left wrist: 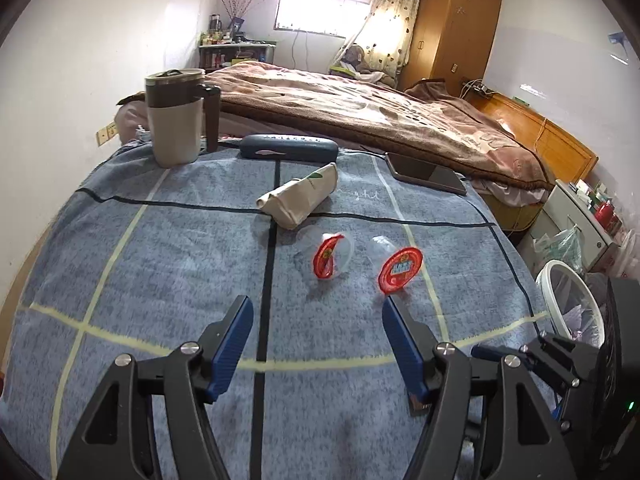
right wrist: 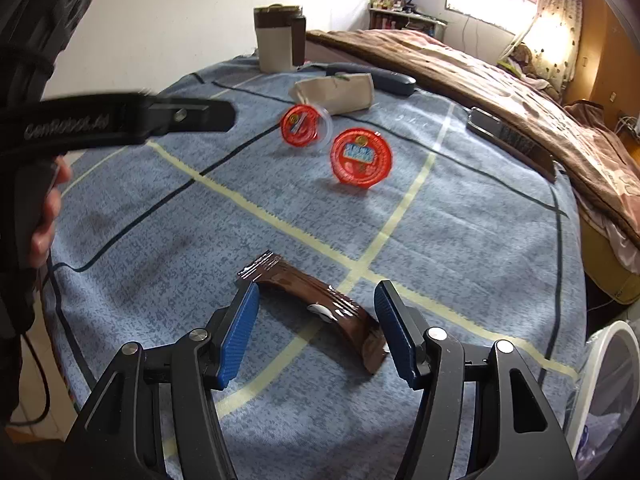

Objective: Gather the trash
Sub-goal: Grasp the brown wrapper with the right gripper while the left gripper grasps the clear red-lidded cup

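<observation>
A brown snack wrapper [right wrist: 304,292] lies on the blue blanket [right wrist: 160,248] between the fingers of my right gripper [right wrist: 316,294]. The jaws stand open on either side of it and I see no squeeze on it. Farther off lie two clear cups with red lids [right wrist: 305,125] [right wrist: 361,157], both tipped on their sides. In the left wrist view the same two cups [left wrist: 329,257] [left wrist: 400,271] lie just beyond my left gripper [left wrist: 316,308], which is open and holds nothing. The right cup's lid is close to the tip of its right finger [left wrist: 394,320].
A beige pouch [left wrist: 298,197], a dark glasses case [left wrist: 288,146], a lidded mug [left wrist: 176,120] and a flat dark device [left wrist: 428,174] sit at the far side. A white bin with a bag [left wrist: 568,304] stands off the right edge. A bed [left wrist: 360,100] lies behind.
</observation>
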Available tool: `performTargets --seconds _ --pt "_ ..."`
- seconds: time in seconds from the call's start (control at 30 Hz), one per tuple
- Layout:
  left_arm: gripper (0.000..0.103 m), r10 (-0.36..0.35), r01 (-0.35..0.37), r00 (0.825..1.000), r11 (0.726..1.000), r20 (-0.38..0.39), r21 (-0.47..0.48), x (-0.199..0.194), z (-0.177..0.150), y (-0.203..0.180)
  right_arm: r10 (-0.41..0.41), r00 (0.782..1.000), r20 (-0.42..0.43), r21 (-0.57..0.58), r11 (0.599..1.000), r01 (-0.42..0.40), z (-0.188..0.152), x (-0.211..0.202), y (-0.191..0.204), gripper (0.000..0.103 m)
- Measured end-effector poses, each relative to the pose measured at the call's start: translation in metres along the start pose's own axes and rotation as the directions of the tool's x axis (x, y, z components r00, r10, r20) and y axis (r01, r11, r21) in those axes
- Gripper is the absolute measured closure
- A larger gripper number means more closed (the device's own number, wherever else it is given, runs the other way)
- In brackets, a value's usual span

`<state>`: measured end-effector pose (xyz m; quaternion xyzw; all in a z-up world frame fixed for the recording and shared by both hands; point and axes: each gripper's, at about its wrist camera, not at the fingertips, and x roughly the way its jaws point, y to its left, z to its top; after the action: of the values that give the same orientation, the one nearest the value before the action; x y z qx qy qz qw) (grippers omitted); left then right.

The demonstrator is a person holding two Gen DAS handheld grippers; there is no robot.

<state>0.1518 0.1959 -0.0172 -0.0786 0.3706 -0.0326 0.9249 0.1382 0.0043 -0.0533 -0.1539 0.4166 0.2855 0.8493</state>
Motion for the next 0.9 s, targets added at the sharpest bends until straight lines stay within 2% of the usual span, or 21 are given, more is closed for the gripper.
performTargets --seconds 0.03,0.07,0.1,0.13,0.37,0.53,0.6,0.8,0.9 --pt "0.034 0.001 -0.001 1.000 1.000 0.000 0.002 0.003 0.002 0.000 -0.003 1.000 -0.001 0.001 1.000 0.003 -0.001 0.000 0.000 0.041" --pt "0.034 0.000 0.000 1.000 1.000 -0.001 0.006 0.006 0.005 -0.001 -0.003 1.000 -0.002 0.002 1.000 0.003 -0.001 0.000 0.000 0.046" --pt "0.034 -0.001 0.001 1.000 1.000 -0.005 0.006 0.010 0.007 -0.001 -0.005 1.000 -0.004 0.005 1.000 0.005 -0.001 0.000 0.000 0.057" --pt "0.034 -0.004 0.004 1.000 1.000 -0.009 0.008 0.014 0.010 -0.001 -0.011 1.000 -0.002 0.009 1.000 0.011 -0.001 0.000 0.000 0.063" --pt "0.033 0.003 -0.003 1.000 1.000 -0.018 0.010 0.033 0.029 -0.008 -0.030 0.999 0.012 0.050 0.998 0.030 -0.002 -0.002 -0.006 0.083" --pt "0.031 0.014 -0.014 1.000 1.000 -0.018 0.003 0.050 0.040 -0.015 -0.047 0.998 0.046 0.122 0.992 0.041 0.002 -0.006 -0.018 0.083" --pt "0.031 0.030 -0.031 0.999 0.999 -0.042 -0.022 0.061 0.042 -0.013 -0.051 0.997 0.052 0.139 0.989 0.044 0.002 -0.006 -0.022 0.083" --pt "0.031 0.083 -0.084 0.995 0.997 -0.046 -0.001 0.084 0.043 -0.015 -0.071 0.995 0.077 0.179 0.982 0.056 0.003 -0.011 -0.026 0.083" --pt "0.031 0.071 -0.072 0.995 0.997 -0.072 -0.010 0.091 0.040 -0.015 -0.070 0.994 0.088 0.189 0.981 0.053 0.006 -0.011 -0.029 0.083"
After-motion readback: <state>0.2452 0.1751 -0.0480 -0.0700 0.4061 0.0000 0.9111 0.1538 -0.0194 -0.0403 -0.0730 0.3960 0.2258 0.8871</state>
